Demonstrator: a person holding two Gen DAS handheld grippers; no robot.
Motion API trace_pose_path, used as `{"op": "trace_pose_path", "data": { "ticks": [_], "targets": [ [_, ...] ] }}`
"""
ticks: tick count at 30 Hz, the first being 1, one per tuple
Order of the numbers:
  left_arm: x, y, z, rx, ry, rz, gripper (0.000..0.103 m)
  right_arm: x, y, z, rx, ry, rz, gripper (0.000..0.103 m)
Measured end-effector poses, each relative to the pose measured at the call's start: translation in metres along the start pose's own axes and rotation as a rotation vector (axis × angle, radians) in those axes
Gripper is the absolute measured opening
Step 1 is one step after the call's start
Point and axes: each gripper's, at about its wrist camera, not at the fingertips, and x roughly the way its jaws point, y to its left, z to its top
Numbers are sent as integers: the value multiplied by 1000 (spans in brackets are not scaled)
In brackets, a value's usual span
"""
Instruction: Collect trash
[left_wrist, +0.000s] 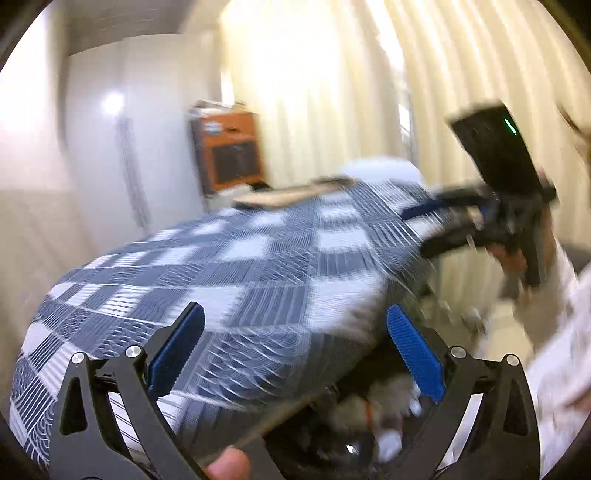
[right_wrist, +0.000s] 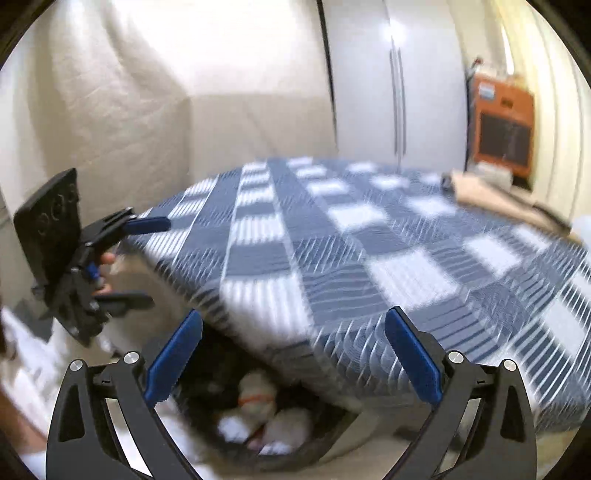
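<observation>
1. Fingers (right_wrist: 173, 362) of the right gripper (right_wrist: 291, 354) stand wide apart, nothing between them; the left gripper (left_wrist: 295, 354) likewise, fingers (left_wrist: 413, 354) spread and empty.
2. Trash (right_wrist: 258, 413): pale crumpled wads, one with an orange-red band, lying in a dark bin (right_wrist: 295, 458) on the floor below both grippers, against the bed's near edge. Motion blur hides finer detail.
3. Judgement: bin sits beside the bed so drops fall straight in; empty, spread fingers above it suggest the load is already deposited.
4. Bed (right_wrist: 369, 240): blue-and-white checked cover; a flat tan item (right_wrist: 491, 199) lies at its far side.
5. Beyond: orange box (left_wrist: 229, 147), white wardrobe (right_wrist: 395, 92), cream curtain (left_wrist: 461, 74).
</observation>
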Motion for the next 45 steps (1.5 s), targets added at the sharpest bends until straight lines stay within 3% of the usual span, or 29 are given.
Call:
{"op": "trace_pose_path", "data": {
  "ticks": [6, 11, 19, 22, 24, 26, 30, 36, 45],
  "targets": [
    [25, 44, 18, -143, -35, 132, 97, 33, -6, 36, -3, -70, -48, 95],
    [58, 69, 33, -166, -18, 273, 97, 63, -9, 54, 6, -119, -191, 95],
    [90, 90, 46, -237, 62, 191, 97, 109, -47, 70, 78, -76, -218, 95],
    [97, 89, 46, -251, 85, 150, 97, 116, -60, 75, 113, -55, -170, 95],
    [101, 88, 44, -257, 101, 144, 97, 119, -61, 77, 108, -60, -205, 95],
    [105, 87, 40, -263, 124, 127, 97, 126, -64, 77, 118, -14, -165, 95],
    [109, 82, 38, -246, 155, 163, 97, 132, -67, 76, 135, 24, -161, 95],
    [107, 83, 35, -259, 152, 202, 97, 130, -71, 72, 158, 14, -119, 95],
    [107, 77, 35, -228, 147, 200, 97, 131, -64, 72, 125, 16, -104, 95]
  ]
}}
